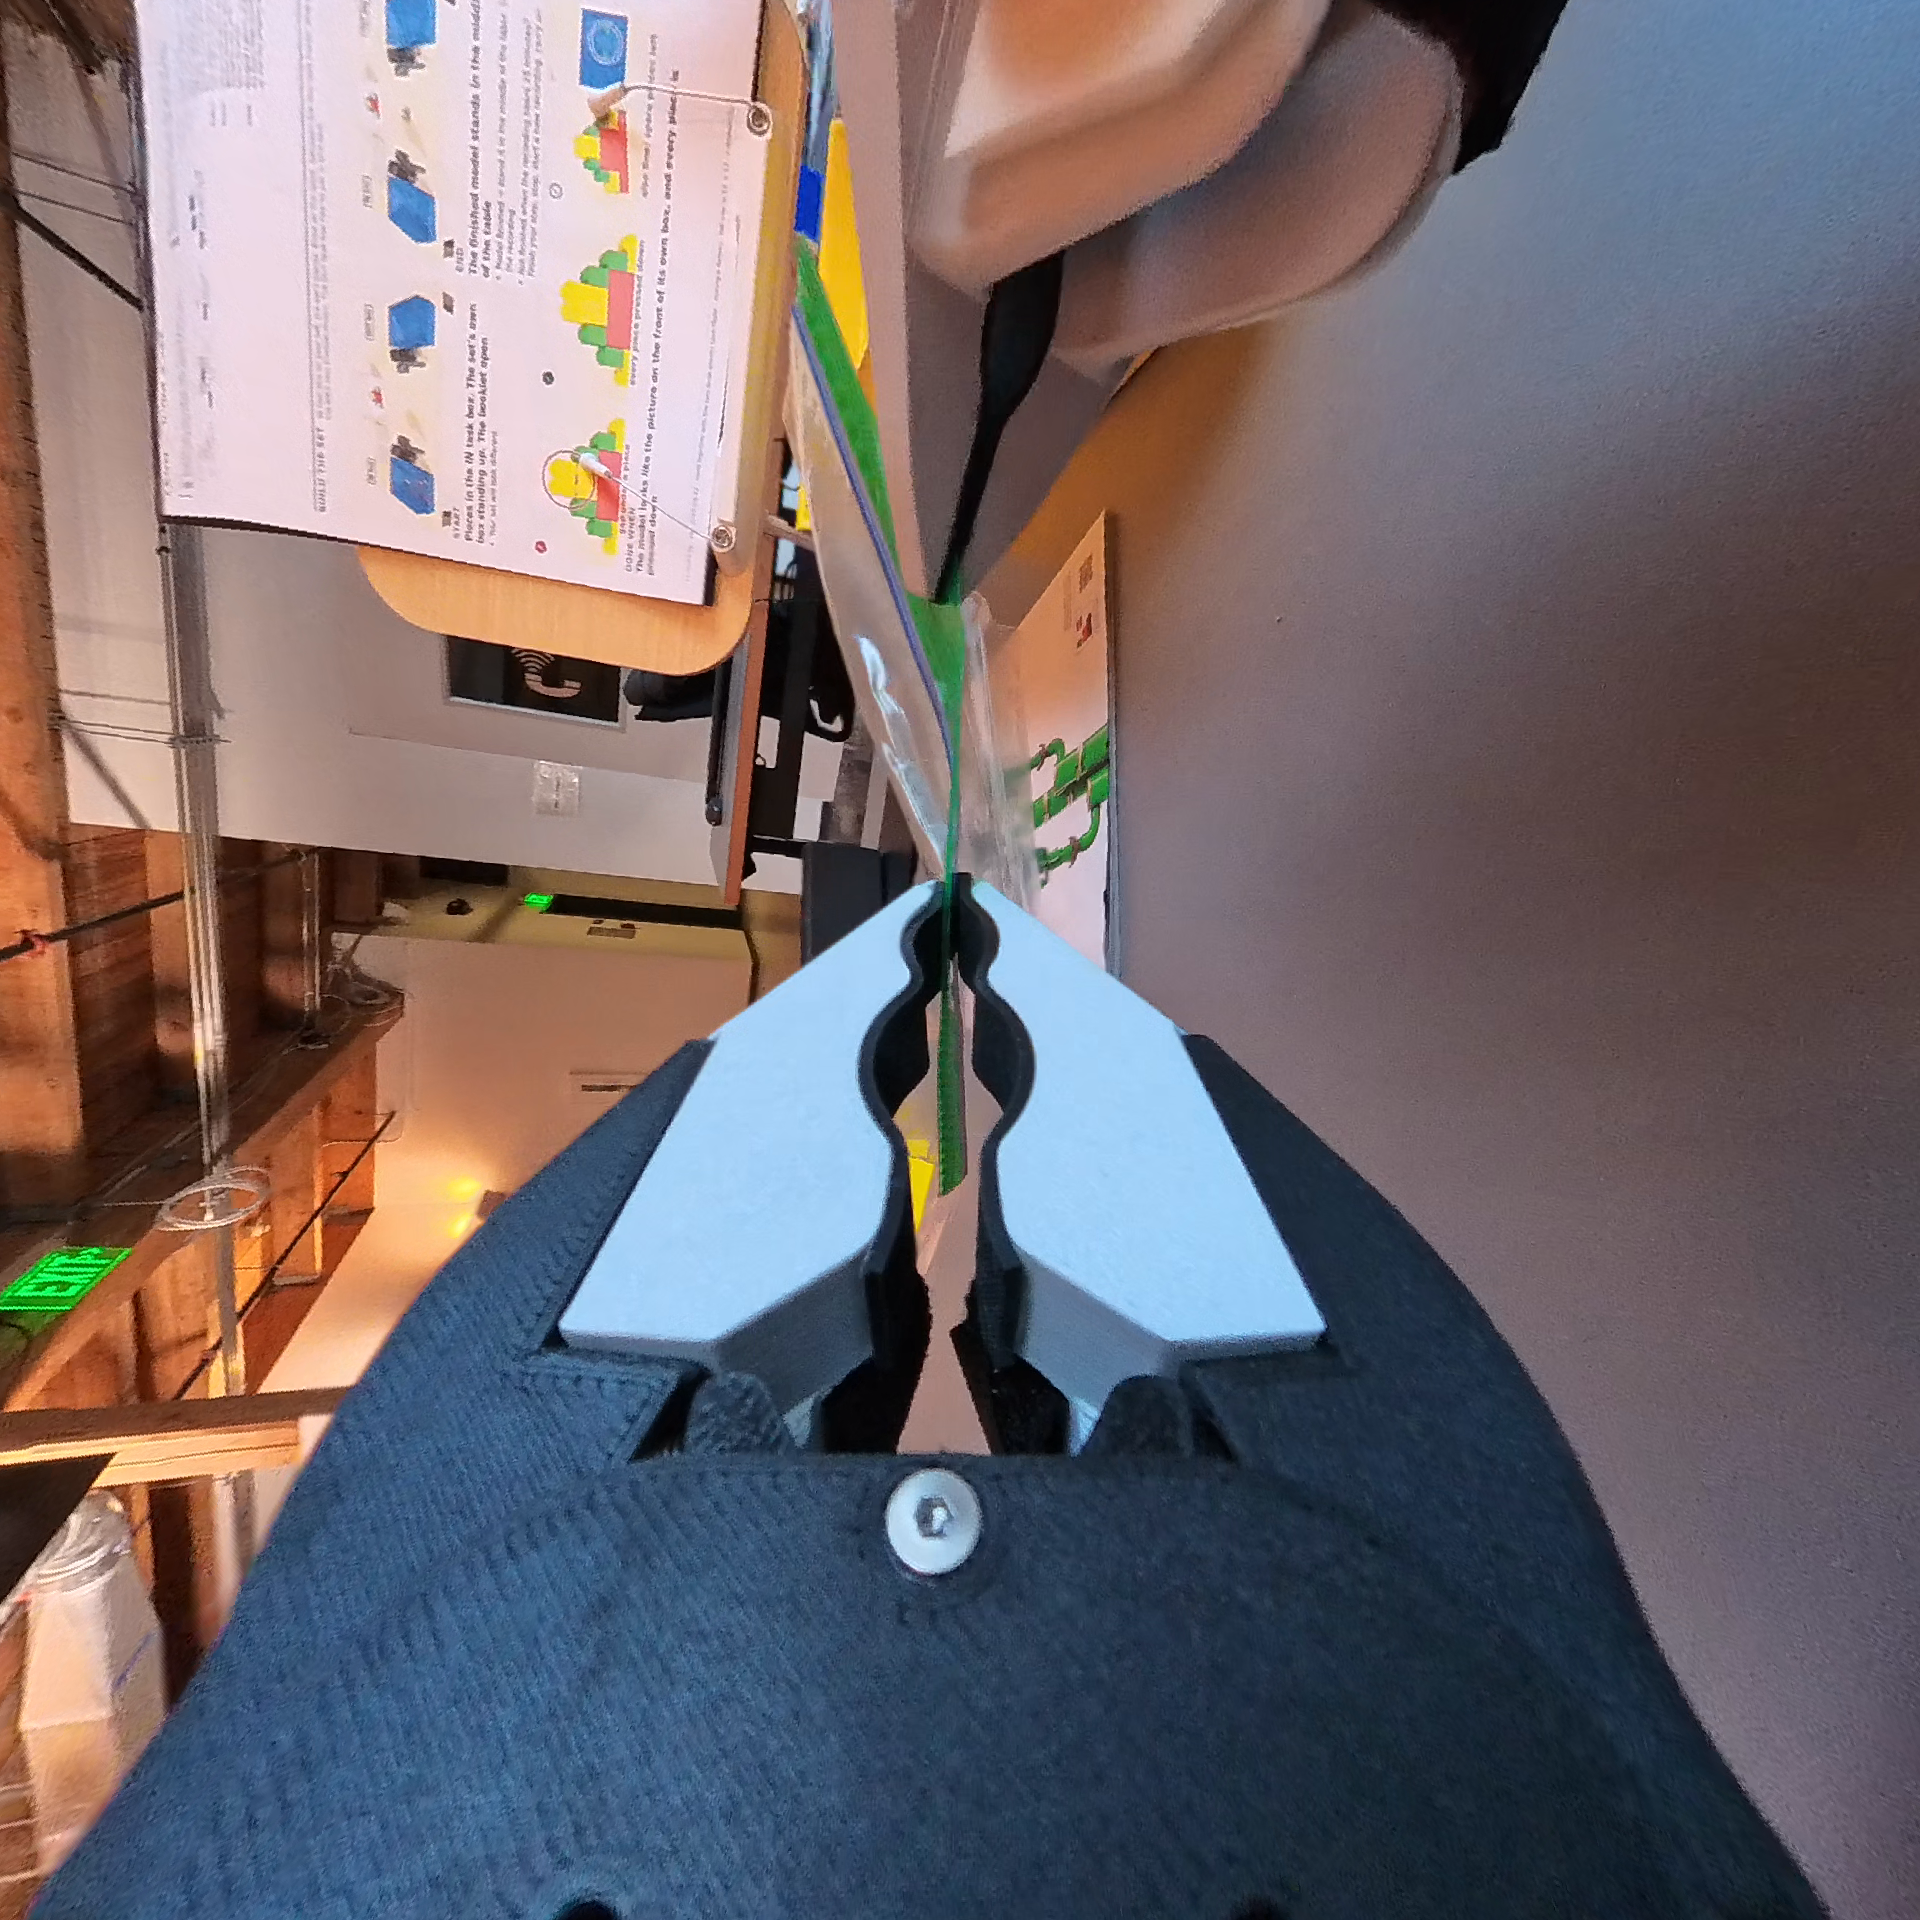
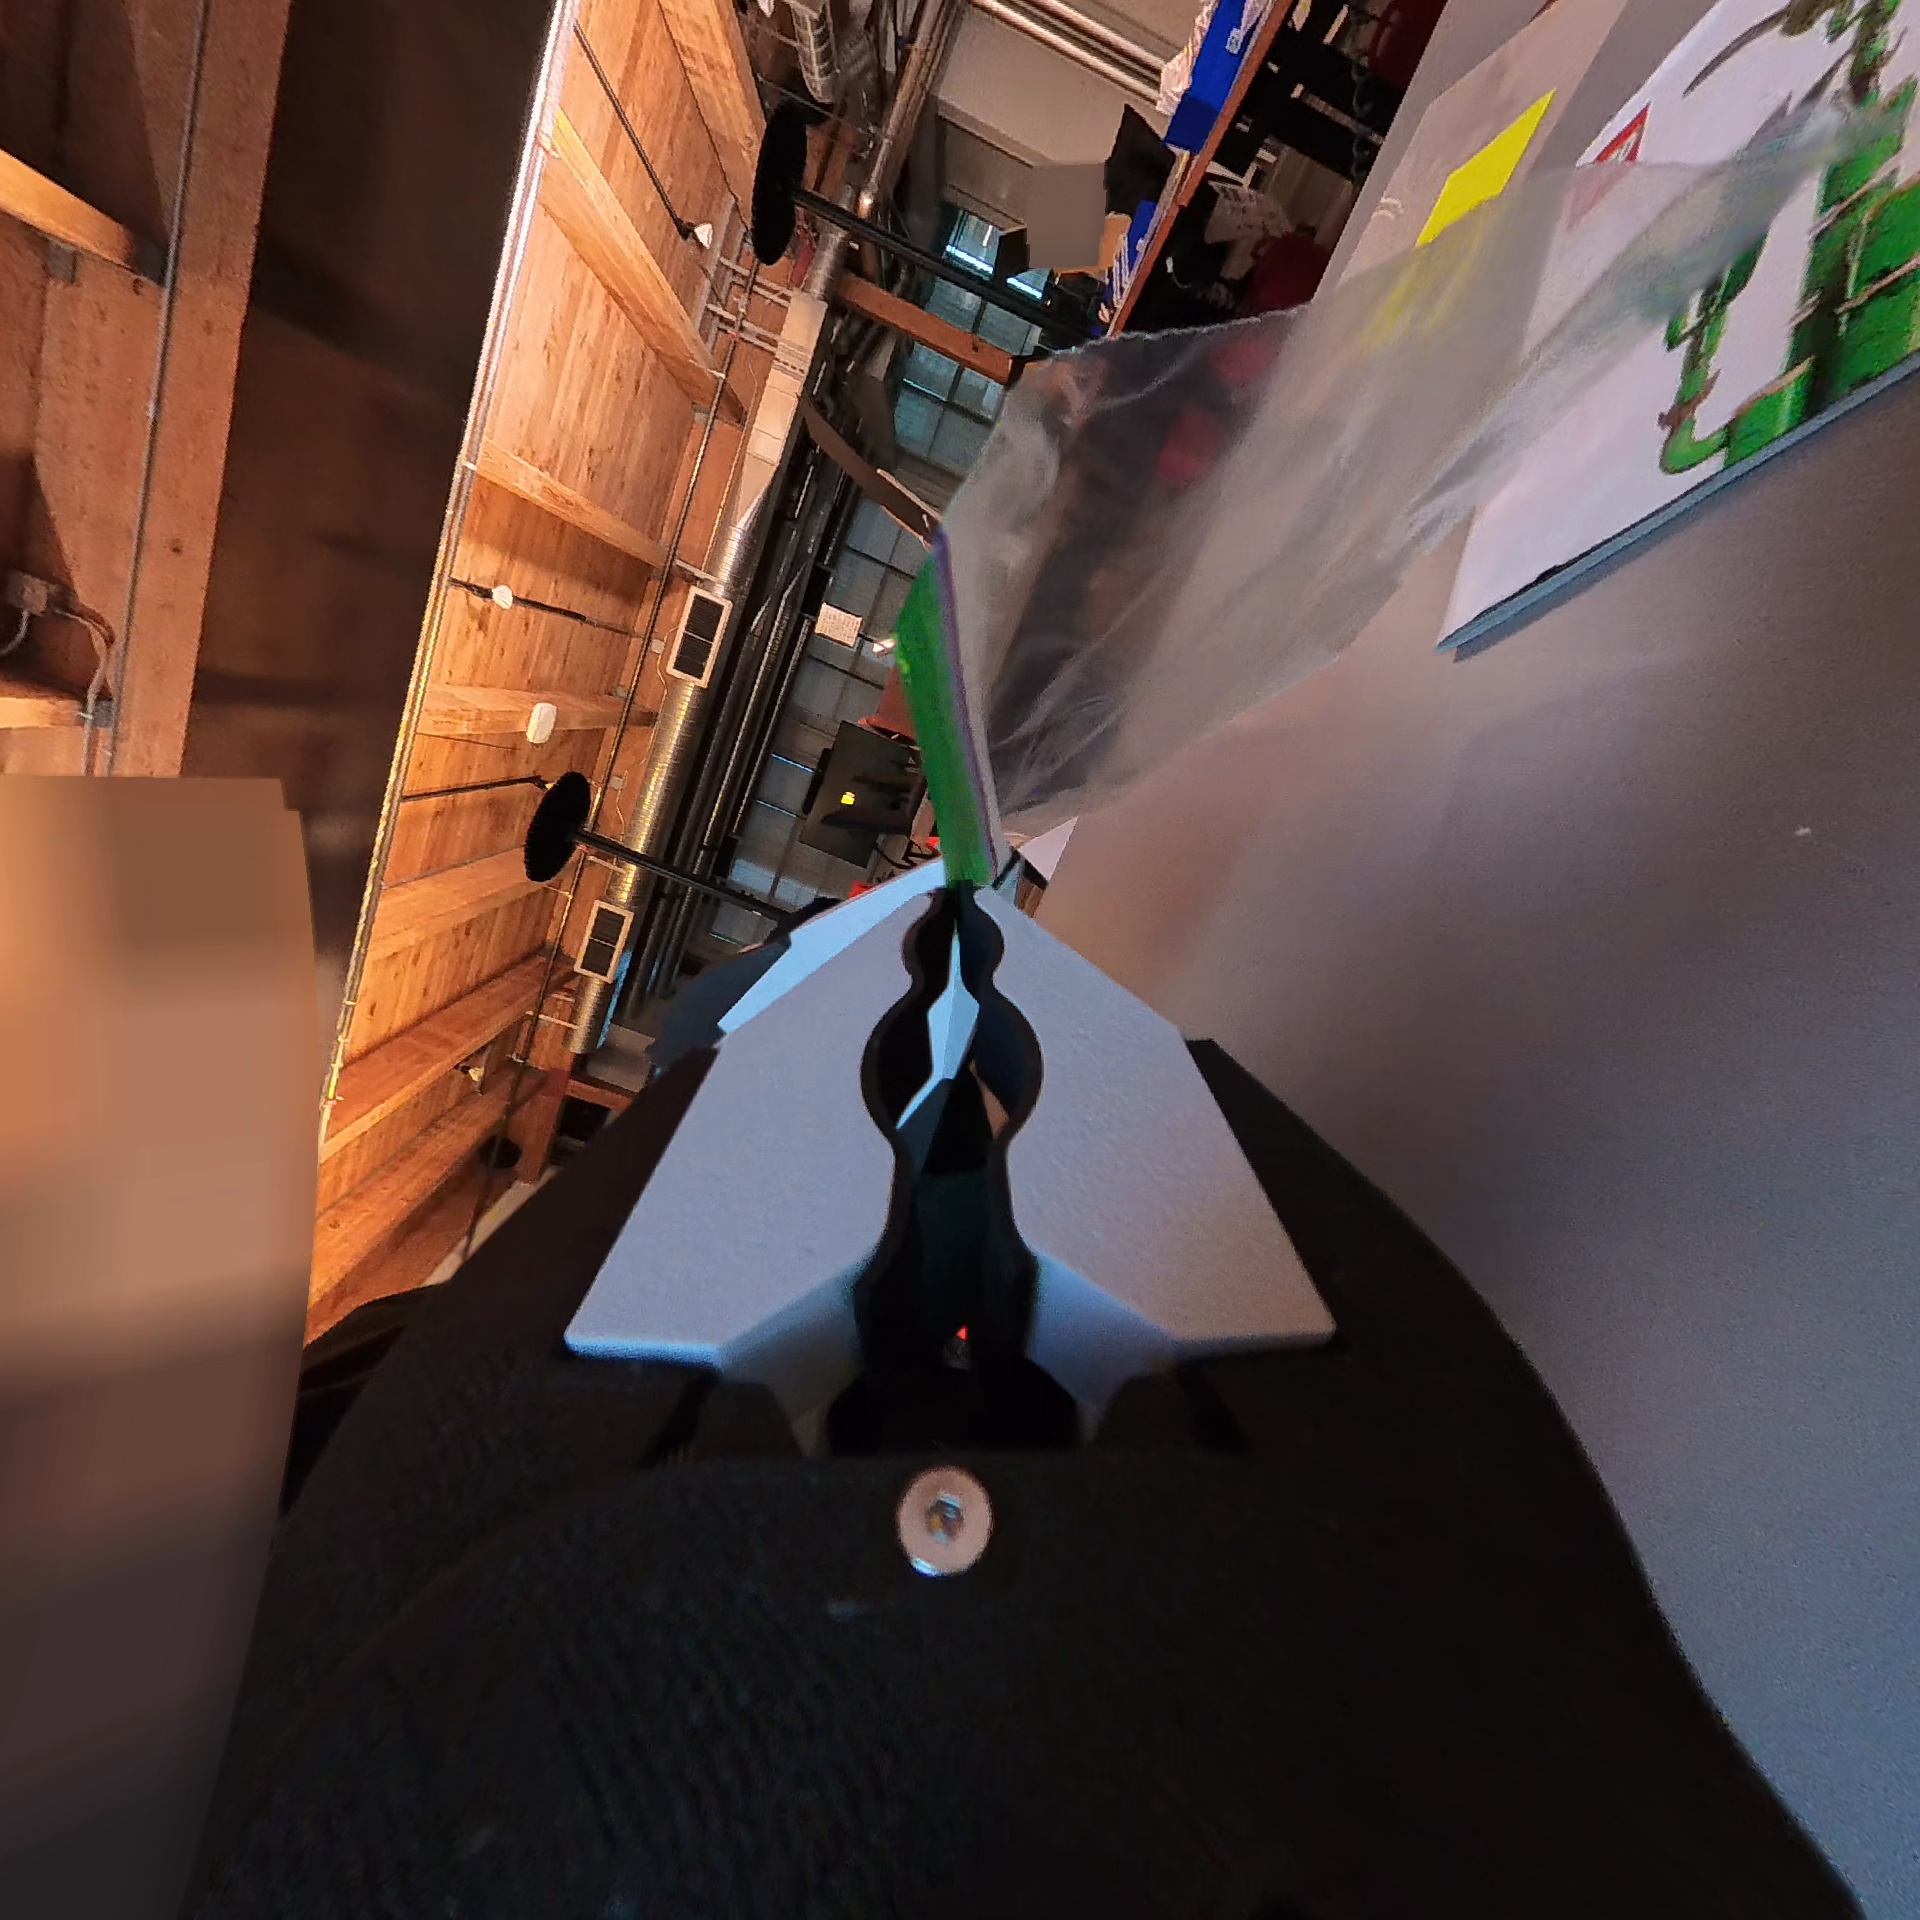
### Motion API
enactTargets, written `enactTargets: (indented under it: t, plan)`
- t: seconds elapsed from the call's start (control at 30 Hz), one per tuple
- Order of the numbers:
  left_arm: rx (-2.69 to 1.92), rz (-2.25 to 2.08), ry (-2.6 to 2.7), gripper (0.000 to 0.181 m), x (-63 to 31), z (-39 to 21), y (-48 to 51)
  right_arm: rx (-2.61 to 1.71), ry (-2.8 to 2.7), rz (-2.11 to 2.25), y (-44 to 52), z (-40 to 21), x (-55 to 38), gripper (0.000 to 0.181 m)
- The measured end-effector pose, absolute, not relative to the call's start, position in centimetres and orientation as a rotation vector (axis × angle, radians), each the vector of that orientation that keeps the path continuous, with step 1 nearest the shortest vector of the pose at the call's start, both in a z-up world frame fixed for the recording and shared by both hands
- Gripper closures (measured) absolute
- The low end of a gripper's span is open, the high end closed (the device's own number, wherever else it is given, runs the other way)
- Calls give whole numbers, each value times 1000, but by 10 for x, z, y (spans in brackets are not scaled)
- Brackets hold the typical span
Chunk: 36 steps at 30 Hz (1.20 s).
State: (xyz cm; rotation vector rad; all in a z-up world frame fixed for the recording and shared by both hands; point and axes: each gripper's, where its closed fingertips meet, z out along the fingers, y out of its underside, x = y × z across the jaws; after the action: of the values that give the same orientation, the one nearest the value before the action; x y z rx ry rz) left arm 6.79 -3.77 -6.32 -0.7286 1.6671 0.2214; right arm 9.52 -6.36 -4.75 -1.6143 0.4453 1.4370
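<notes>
Black textured gripper bodies fill the foreground of both wrist views, each clamped on one clear plastic bag.

Left gripper (image 1: 951, 899) has its grey fingers (image 1: 790, 1132) pressed together at the tips on the green zip strip (image 1: 948, 1081) of the clear plastic zip-top bag (image 1: 883, 665). Right gripper (image 2: 961, 902) likewise has its tips closed on the same green strip, with the bag's clear film (image 2: 1195, 582) billowing beyond it above the grey tabletop (image 2: 1558, 987). A white printed sheet with green block figures (image 2: 1766, 343) lies flat on that tabletop beyond the bag. A wooden clipboard holding an illustrated paper sheet (image 1: 447, 281) stands behind, in the left wrist view.
</notes>
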Motion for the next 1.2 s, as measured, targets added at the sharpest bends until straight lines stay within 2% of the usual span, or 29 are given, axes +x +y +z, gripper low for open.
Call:
enactTargets:
  t: [0.13, 0.3, 0.37, 0.47, 0.53, 0.7, 0.87, 1.0, 1.2]
  plan:
    - [-829, 28, 1685, 181, 69, -66, -46, -1578, 407, 1446, -65, -41, 95, 181]
    - [-1109, -529, 1702, 142, 64, -57, -63, -1631, 334, 1299, -66, -47, 101, 181]
    - [-1193, -847, 1720, 136, 57, -43, -76, -1654, 269, 1215, -67, -46, 100, 181]
    - [-1220, -1211, 1643, 138, 50, -10, -82, -1666, 158, 1129, -68, -39, 92, 181]
    - [-1201, -1281, 1592, 146, 51, 1, -80, -1671, 86, 1110, -70, -33, 82, 181]
    - [-1195, -1264, 1667, 148, 62, -8, -84, -1652, -3, 1131, -76, -21, 65, 181]
    - [-1162, -1096, 1749, 159, 68, -25, -86, -1632, -13, 1198, -81, -15, 59, 181]
    - [-1166, -1133, 1759, 168, 65, -26, -90, -1639, -27, 1198, -82, -16, 59, 181]
    - [-1194, -1191, 1743, 168, 60, -25, -90, -1661, -26, 1179, -83, -20, 63, 181]
